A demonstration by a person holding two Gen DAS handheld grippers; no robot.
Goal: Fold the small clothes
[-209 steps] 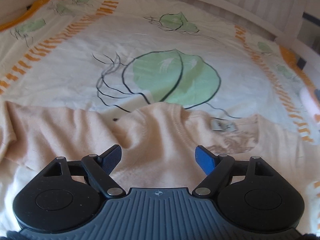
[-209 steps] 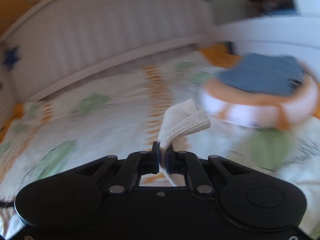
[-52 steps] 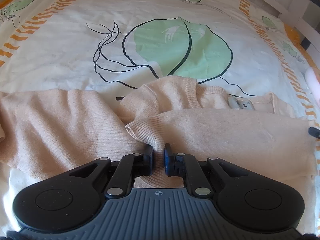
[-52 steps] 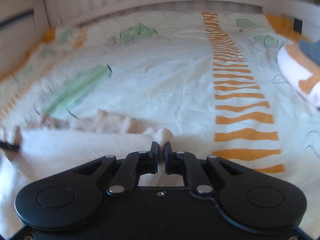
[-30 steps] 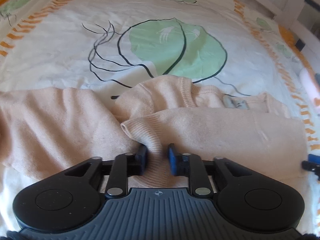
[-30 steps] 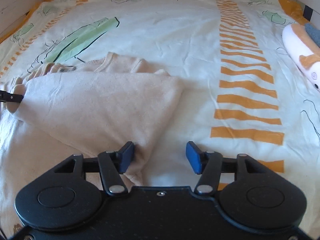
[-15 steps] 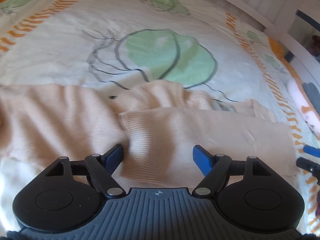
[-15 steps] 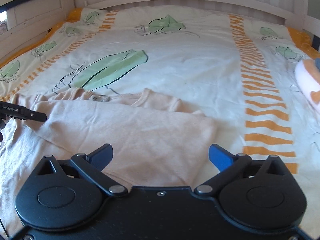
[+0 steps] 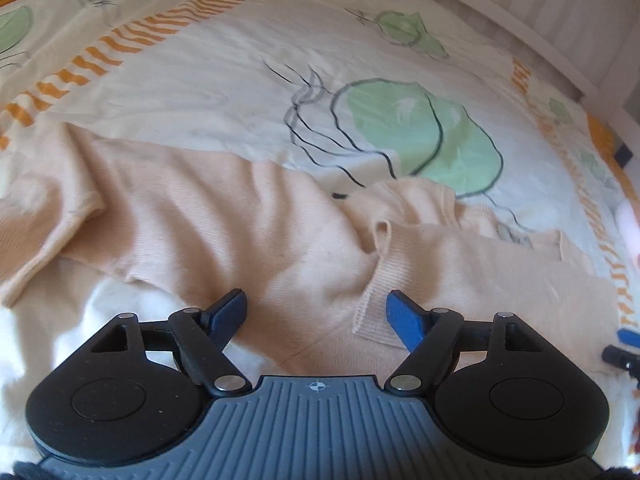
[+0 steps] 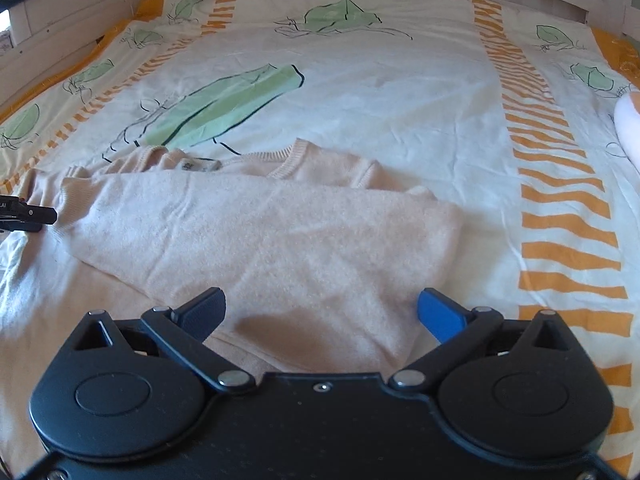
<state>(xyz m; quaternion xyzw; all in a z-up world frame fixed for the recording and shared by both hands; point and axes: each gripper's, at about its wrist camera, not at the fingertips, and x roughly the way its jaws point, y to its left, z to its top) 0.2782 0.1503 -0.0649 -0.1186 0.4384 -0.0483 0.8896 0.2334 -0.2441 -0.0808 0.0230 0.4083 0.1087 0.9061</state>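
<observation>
Since the earlier frames, both claws have let go of the peach sweater (image 10: 280, 240): the left claw (image 9: 316, 312), which pinched a ribbed cuff a second ago, has just been opening and now stands released with its blue pads (image 9: 404, 320) spread on either side of the knit, pressing on nothing; the right claw (image 10: 320, 312), which was clenched on the sweater's edge, has likewise just been opening and now gapes wide over the cloth, holding nothing. The sweater lies flat on the bed, on a cream bedspread (image 10: 400, 92) printed with green leaves and orange dashed stripes. In the right wrist view one sleeve is folded across the body, its ribbed cuff (image 10: 70, 204) ending near the tip of the left claw at the left edge, and the ribbed neckline (image 10: 288, 160) with a small label (image 10: 188, 166) shows just above the folded sleeve. In the left wrist view the same cuff (image 9: 376, 280) lies between the spread pads, nearer the right one, while the other sleeve (image 9: 160, 208) stretches unfolded toward the left. A white and orange soft object (image 10: 628, 128) sits at the right edge of the bedspread, well apart from the sweater. A pale slatted bed frame (image 10: 72, 24) borders the bedspread.
</observation>
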